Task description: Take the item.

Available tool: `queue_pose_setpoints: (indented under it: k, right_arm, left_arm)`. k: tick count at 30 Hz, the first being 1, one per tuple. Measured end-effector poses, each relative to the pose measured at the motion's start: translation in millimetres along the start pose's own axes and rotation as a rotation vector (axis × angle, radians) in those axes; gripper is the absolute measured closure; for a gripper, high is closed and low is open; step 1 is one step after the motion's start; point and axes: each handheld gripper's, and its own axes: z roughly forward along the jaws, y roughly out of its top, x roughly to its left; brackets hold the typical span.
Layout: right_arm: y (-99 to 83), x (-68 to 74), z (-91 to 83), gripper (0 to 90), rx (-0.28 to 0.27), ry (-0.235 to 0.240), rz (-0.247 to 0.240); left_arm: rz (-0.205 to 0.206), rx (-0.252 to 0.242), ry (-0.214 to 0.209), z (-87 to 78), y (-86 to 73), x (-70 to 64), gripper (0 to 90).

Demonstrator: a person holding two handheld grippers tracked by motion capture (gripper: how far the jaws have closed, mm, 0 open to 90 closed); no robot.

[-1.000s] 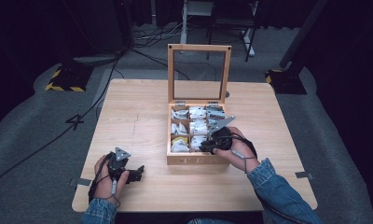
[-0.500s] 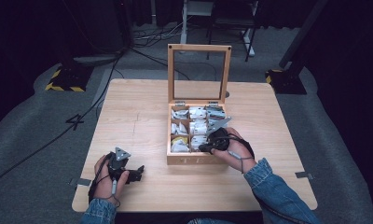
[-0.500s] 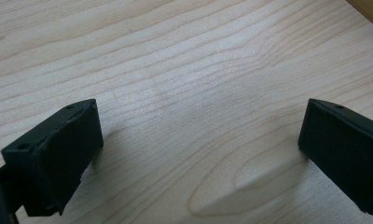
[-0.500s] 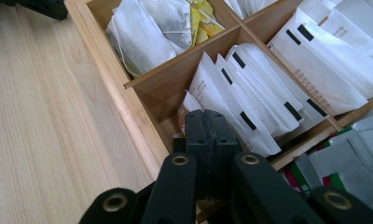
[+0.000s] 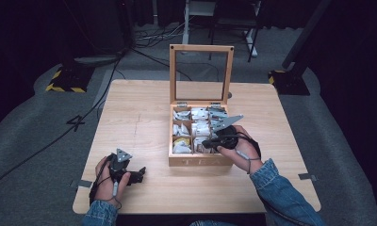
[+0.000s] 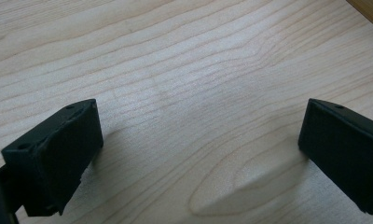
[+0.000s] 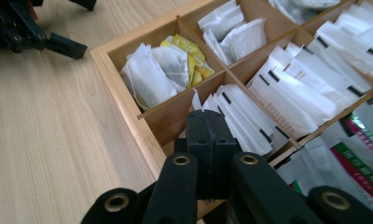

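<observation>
Wooden tea box [image 5: 200,161] sits mid-counter [image 5: 139,122] in the high view, its glass-paned lid [image 5: 201,73] standing upright at the back. The right gripper [image 5: 209,142] reaches into the box's near right corner, the hand wrapped behind it. Over at the near left edge, the left gripper [image 5: 138,174] rests on the bare wood, well apart from the box.

On to the left gripper view: jaws spread wide, released, nothing between them but pale wood grain.

Now the right gripper view, and the right gripper [image 7: 206,122] is clenched, jaws pressed flat together, tip just over the compartment of white sachets [image 7: 250,116] with black tabs. Whether a sachet edge is pinched in there, I cannot tell. Beside it, a compartment holds white and yellow teabags [image 7: 168,65]; green-and-red printed packets [image 7: 357,163] lie to the right.

Those sachets look feather-light, thin and floppy paper, easily creased or torn. Best guess: pinch one by its upstanding top edge and lift straight up, since they are packed close.
</observation>
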Motion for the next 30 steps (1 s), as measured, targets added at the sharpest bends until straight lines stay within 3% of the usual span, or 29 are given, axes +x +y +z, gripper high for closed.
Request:
queue_pose_setpoints:
  k: [19, 30]
  right_arm:
    - [9.3, -2.8, -40.1, 90.0, -0.153, -0.034, 0.007]
    - [10.3, -13.1, -69.5, 90.0, -0.224, -0.072, 0.03]
  left_arm:
    - [-0.001, -0.003, -0.005, 0.8, 0.7, -0.1, 0.0]
    - [-0.001, -0.002, -0.005, 0.8, 0.6, -0.1, 0.0]
